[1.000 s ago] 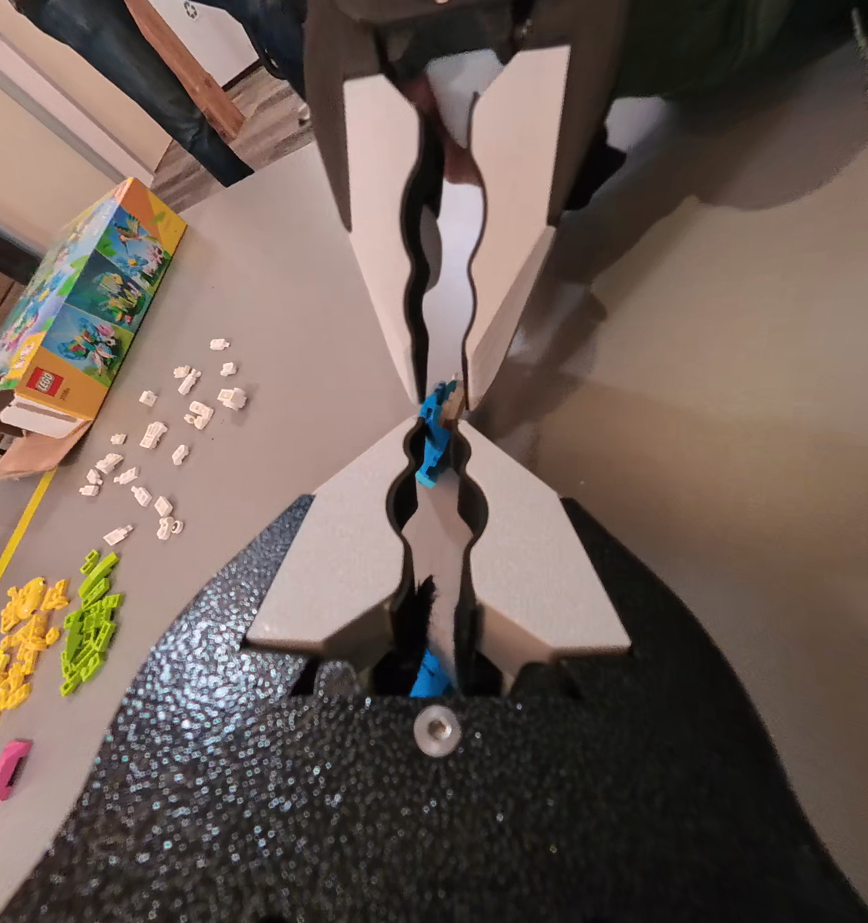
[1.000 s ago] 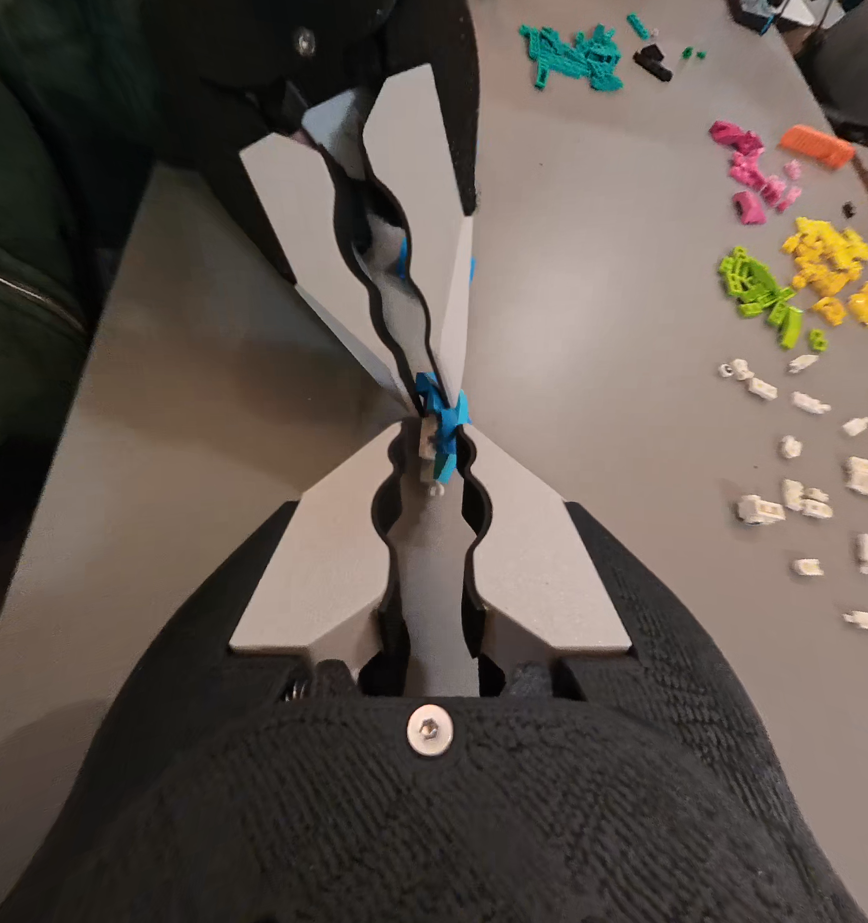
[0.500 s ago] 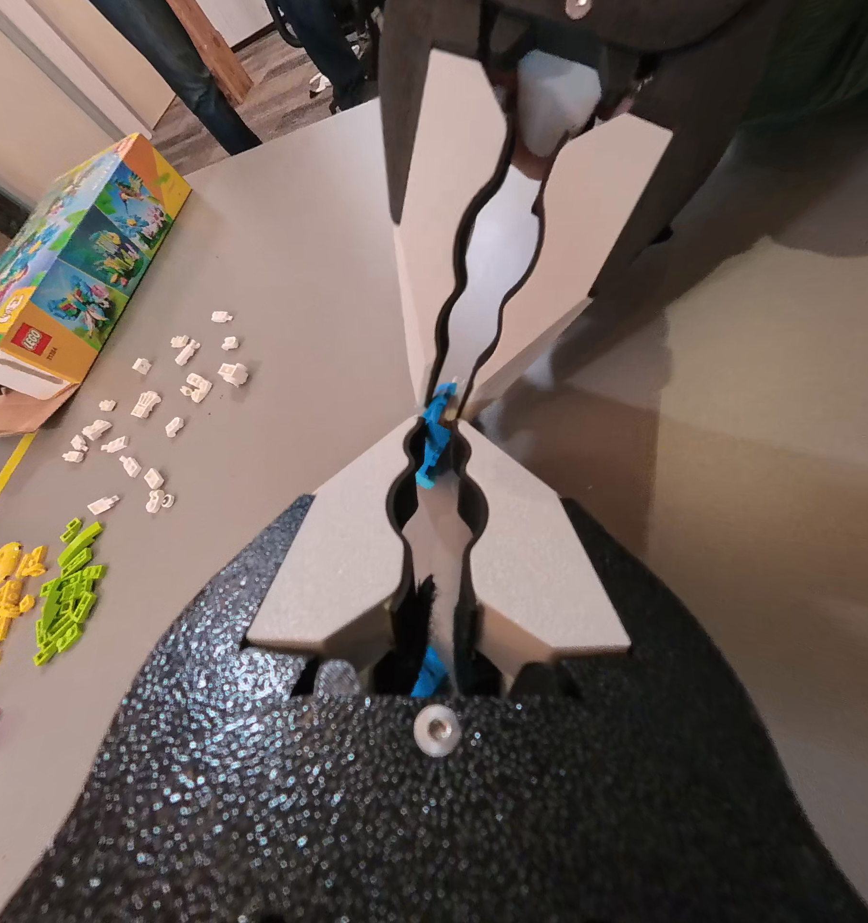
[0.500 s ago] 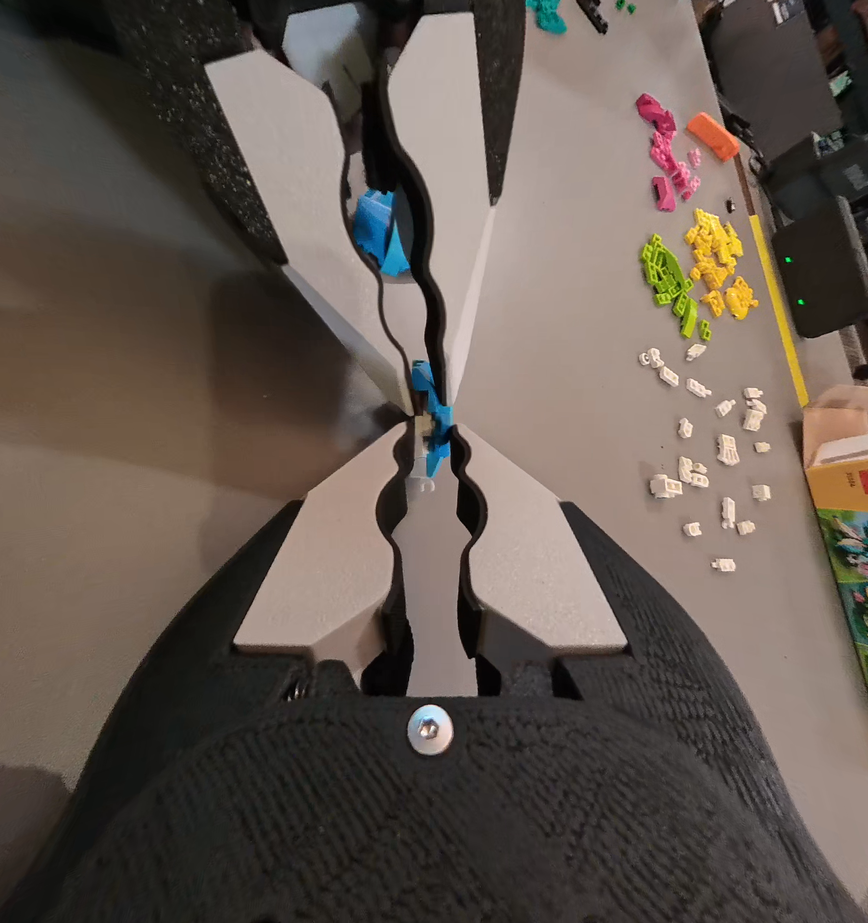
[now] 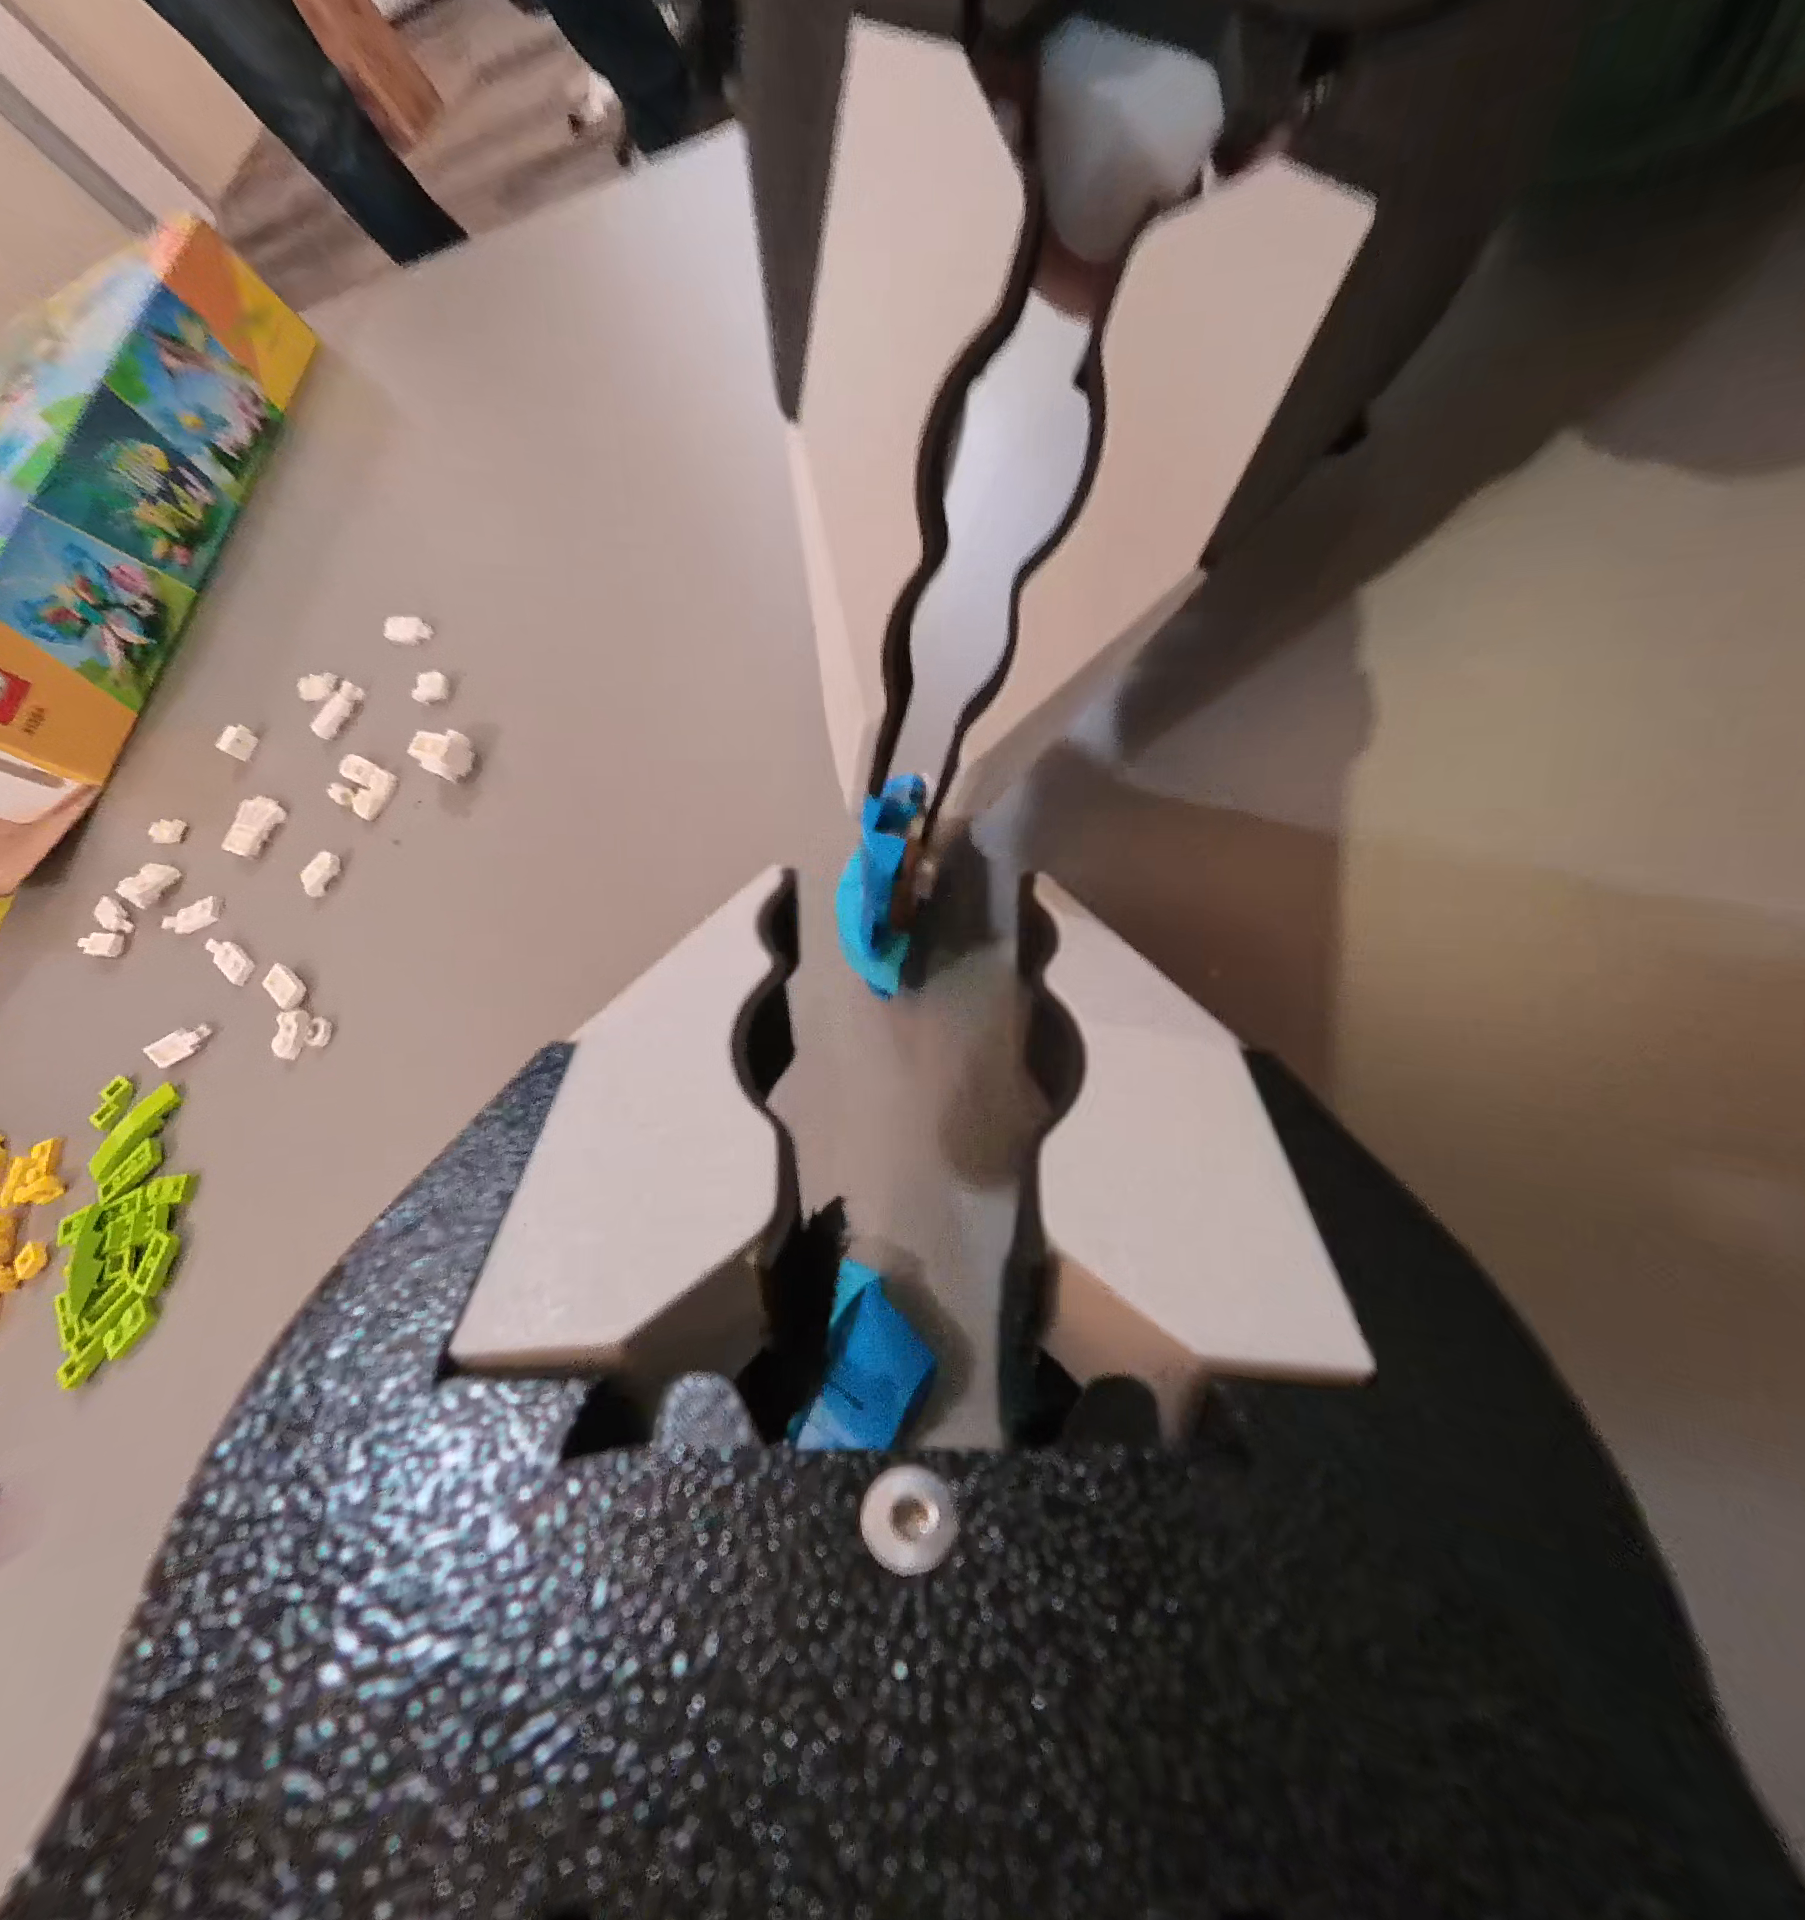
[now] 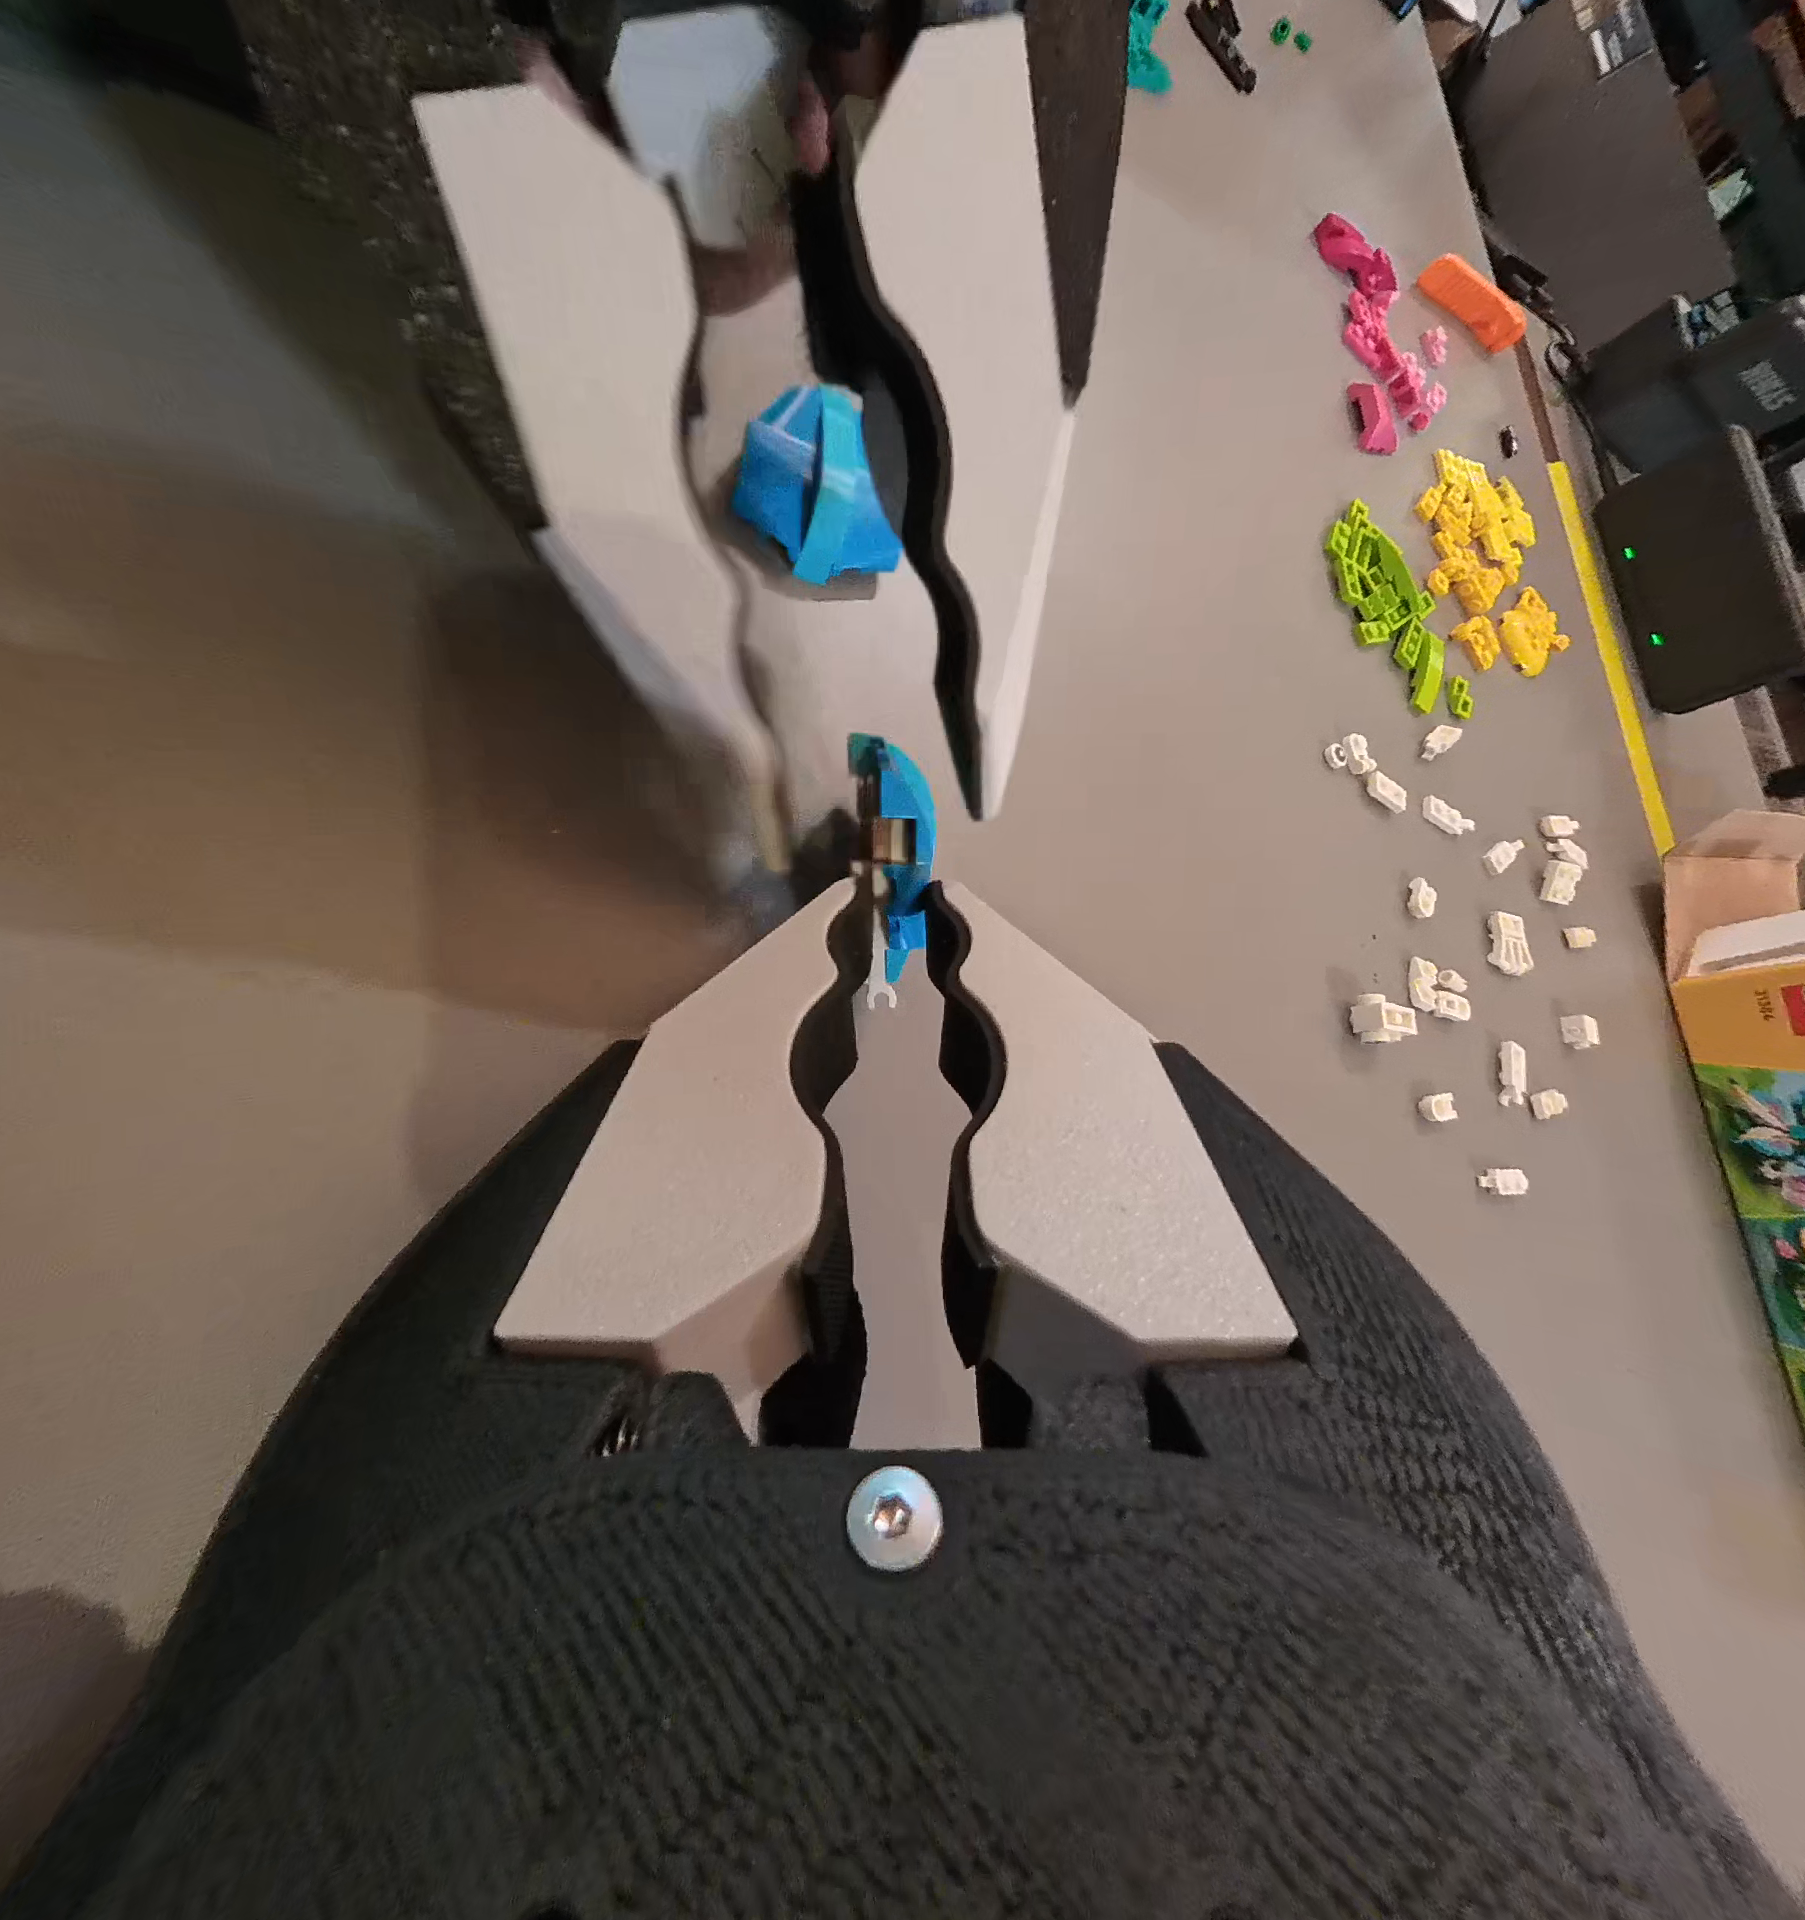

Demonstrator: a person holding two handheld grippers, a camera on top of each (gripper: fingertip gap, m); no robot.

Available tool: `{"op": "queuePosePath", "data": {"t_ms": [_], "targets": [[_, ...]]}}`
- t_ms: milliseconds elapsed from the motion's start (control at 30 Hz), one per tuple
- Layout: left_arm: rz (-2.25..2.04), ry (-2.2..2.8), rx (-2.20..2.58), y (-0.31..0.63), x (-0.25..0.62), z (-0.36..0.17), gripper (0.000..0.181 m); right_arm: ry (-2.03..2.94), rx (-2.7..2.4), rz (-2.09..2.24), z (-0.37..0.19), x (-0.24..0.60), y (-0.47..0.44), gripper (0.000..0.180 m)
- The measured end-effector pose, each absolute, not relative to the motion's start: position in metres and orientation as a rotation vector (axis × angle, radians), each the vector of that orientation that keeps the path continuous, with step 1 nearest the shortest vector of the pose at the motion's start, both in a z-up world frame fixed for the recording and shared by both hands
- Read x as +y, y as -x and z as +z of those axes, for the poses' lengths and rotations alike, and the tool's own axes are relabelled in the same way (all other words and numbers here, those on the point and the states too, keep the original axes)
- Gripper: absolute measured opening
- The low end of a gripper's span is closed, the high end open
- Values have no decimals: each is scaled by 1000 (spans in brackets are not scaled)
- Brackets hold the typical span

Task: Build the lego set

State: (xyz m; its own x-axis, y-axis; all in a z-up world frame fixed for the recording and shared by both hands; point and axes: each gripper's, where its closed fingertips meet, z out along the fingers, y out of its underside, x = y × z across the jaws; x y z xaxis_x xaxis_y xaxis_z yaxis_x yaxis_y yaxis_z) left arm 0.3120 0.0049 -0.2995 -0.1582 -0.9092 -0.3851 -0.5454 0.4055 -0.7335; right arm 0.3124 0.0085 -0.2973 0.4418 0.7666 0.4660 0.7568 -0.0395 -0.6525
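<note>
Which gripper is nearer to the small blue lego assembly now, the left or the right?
Right. The right gripper is shut on the blue lego assembly; the left gripper is open, its fingers apart on either side of it.

Printed logo and small number on yellow panel of lego box (image 5: 41, 717), same box (image 6: 1802, 1023) right wrist view, wording not transcribed

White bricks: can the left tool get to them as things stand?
Probably yes. The left tool is open; the right tool holds the blue assembly. The white bricks lie loose on the table off to the left, nothing between.
</note>
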Motion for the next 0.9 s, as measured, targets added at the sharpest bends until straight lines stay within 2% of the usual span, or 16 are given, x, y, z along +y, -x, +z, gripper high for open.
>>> {"op": "queuePosePath", "data": {"t_ms": [33,133,200,267,600,900], "targets": [[-512,1268,1862,-310,7,-305,43,1785,-1305,24,-297,9,-313,8],[-490,1241,1894,-312,6,-308,32,1789,-1308,55,-297,9,-313,8],[-471,1225,1868,-313,11,-305,16,1790,-1320,85,-297,7,-312,8],[-475,1196,1875,-312,10,-305,13,1802,-1319,134,-297,5,-311,8],[-294,883,1835,-312,3,-293,12,1790,-1339,224,-291,-4,-310,8],[-437,947,1759,-311,2,-277,12,1700,-1315,199,-273,-5,-306,11]]}}
